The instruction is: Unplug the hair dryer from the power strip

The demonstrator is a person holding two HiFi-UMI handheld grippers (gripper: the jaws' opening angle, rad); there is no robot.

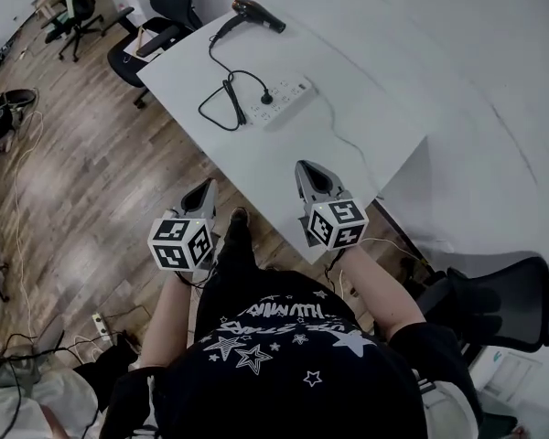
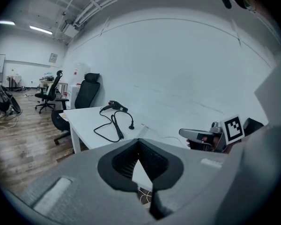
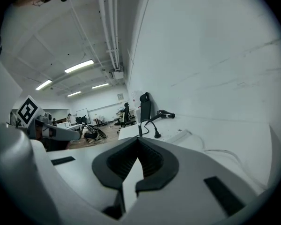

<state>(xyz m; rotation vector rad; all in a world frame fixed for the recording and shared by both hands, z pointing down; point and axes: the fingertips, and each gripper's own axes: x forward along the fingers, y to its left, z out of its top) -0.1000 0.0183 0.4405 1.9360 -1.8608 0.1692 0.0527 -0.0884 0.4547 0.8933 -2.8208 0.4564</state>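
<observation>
I am holding the left hand-held gripper [image 1: 207, 187] and right hand-held gripper [image 1: 307, 167] closed and empty by the near edge of the surface [image 1: 284, 154], since the hair dryer [image 1: 259, 14] is lying at the far end, plugged into the power strip [image 1: 280, 100].

The left forearm [image 1: 169, 311] and right forearm [image 1: 382, 289] reach forward, side by side. The left gripper [image 1: 204, 188] and right gripper [image 1: 309, 168] point ahead, each with its jaws pressed together, holding nothing.
</observation>
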